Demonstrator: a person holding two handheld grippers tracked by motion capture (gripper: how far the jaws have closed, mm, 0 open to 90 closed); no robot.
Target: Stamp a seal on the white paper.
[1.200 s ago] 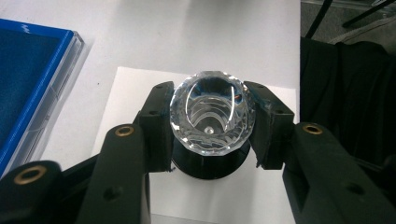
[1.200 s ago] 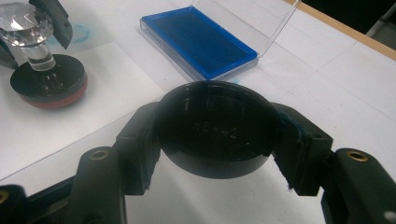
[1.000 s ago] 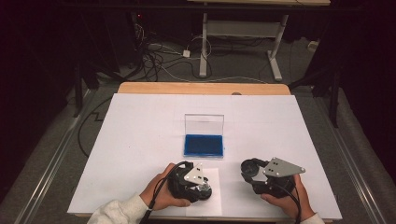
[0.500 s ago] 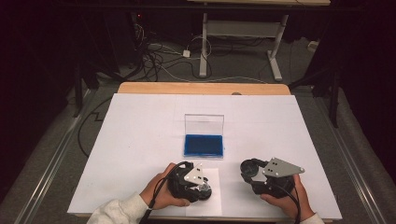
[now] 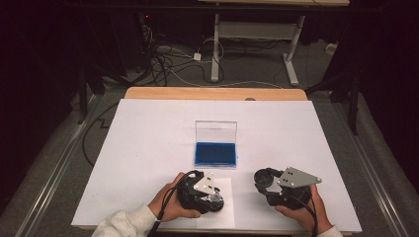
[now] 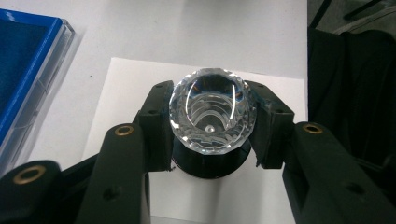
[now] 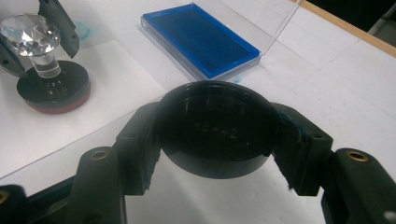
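Note:
A stamp with a faceted crystal knob [image 6: 212,114] and a round black base [image 6: 210,167] stands upright on a small white paper sheet [image 6: 122,88]. My left gripper [image 6: 210,123] is shut on the knob, one pad on each side. From above, that gripper [image 5: 213,197] sits near the table's front edge. My right gripper [image 7: 217,135] is shut on a round black cap [image 7: 215,126], held just above the table to the right [image 5: 265,178]. The stamp [image 7: 46,70] stands off to the upper left in the right gripper view. An open blue ink pad [image 5: 215,153] lies behind both grippers.
The ink pad's clear lid [image 5: 216,131] stands upright at its far side. A white sheet covers the table [image 5: 148,128], with a wooden edge [image 5: 212,94] at the back. Cables and a desk frame [image 5: 217,44] are on the floor beyond. A faint blue smudge [image 7: 84,28] marks the cover.

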